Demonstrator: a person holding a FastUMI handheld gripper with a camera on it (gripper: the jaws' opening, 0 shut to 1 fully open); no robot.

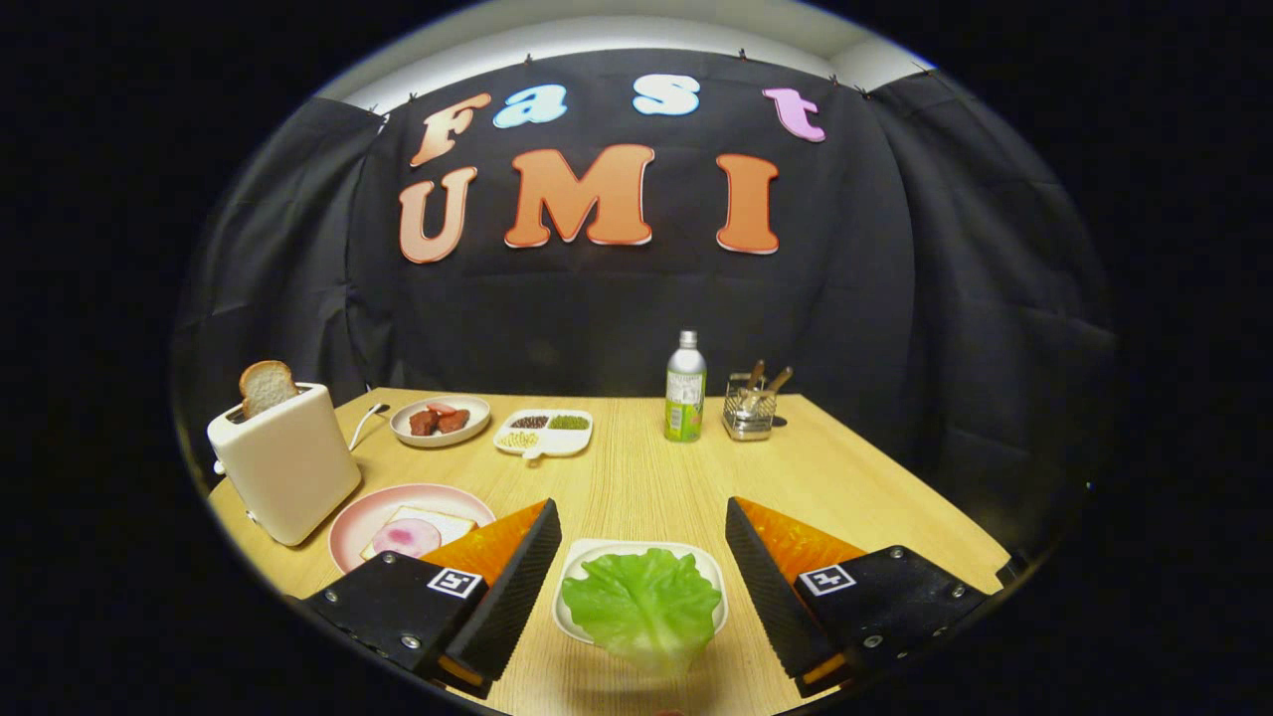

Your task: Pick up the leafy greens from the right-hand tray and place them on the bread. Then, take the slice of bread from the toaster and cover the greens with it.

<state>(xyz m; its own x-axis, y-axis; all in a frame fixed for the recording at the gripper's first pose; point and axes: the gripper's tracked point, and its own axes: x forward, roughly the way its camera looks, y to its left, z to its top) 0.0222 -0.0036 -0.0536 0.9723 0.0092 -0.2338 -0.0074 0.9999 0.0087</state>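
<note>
Nothing done yet: the gripper (636, 577) hangs spread wide around the crinkly green lettuce leaf (643, 607), twelve o'clock of the fingers, in its white tray (587, 557).

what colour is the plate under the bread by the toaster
Pink, seen in the gripper view: the plate beside the toaster. The open tongs straddle the greens.

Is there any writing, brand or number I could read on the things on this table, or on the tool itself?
Bottle: printed label, too small and blurred to read.
Gripper: a square black-and-white marker behind each finger, a pattern, not words; the fingers stand open either side of the leafy greens.
Toaster, pink plate: no writing seen.
</note>
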